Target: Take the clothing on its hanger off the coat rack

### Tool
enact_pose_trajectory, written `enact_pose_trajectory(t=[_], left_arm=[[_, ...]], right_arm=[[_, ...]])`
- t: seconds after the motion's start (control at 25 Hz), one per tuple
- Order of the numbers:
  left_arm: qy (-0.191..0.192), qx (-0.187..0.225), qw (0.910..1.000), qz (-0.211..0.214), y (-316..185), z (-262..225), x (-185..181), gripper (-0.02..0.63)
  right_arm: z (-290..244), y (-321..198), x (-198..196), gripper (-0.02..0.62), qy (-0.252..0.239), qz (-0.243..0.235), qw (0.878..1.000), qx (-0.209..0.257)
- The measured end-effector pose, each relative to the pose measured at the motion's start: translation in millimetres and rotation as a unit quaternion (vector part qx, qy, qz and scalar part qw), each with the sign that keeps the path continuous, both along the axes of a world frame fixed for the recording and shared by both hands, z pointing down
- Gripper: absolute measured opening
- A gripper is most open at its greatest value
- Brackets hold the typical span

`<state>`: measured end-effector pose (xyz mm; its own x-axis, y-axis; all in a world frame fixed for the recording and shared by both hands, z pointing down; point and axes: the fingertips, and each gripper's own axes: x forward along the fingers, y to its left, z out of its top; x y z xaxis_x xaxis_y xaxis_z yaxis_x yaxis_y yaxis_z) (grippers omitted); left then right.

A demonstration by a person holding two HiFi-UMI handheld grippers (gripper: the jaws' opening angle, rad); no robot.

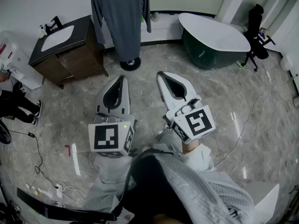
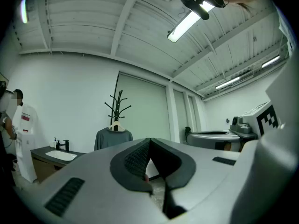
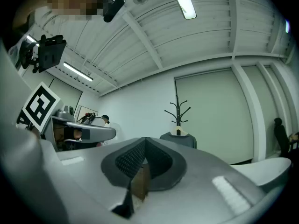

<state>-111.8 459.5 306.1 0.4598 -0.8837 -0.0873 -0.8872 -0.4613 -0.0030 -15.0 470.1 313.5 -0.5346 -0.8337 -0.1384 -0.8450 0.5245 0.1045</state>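
- Left gripper (image 1: 122,78) and right gripper (image 1: 161,74), smooth grey shells, point forward, each with its jaws pressed together on nothing.
- Black branching coat rack (image 2: 117,104) stands straight ahead, well apart from both.
- Grey long-sleeved top (image 1: 122,17), soft knit, hangs lengthwise down it; the left gripper looks nearer.
- Pale hanger (image 2: 115,126) sits in the collar, under the branches.

One left gripper (image 1: 120,80), one right gripper (image 1: 163,76). Ahead of the jaws: one rack (image 2: 117,104), one hanger (image 2: 115,126), one top (image 1: 122,17), one tub (image 1: 212,34), one basin (image 1: 58,37), one chair (image 1: 254,27). Left of the jaws: one bystander (image 2: 23,134), possibly two.
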Motion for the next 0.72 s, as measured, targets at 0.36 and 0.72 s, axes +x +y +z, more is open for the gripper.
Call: enact_pose_trajectory(t=[0.36,0.72], left_arm=[[-0.009,-0.002,1.0000,0.002,-1.9,3.2,-0.3,0.005],[-0.011,-0.009,0.9999,-0.006,-7.3,15.0,-6.5,0.005]], right_arm=[[2.8,-1.9,-2.1,0.002,-0.012,0.003,1.000,-0.006],[12.5,-4.4,0.7,0.002,-0.037,0.011,0.999,-0.014]])
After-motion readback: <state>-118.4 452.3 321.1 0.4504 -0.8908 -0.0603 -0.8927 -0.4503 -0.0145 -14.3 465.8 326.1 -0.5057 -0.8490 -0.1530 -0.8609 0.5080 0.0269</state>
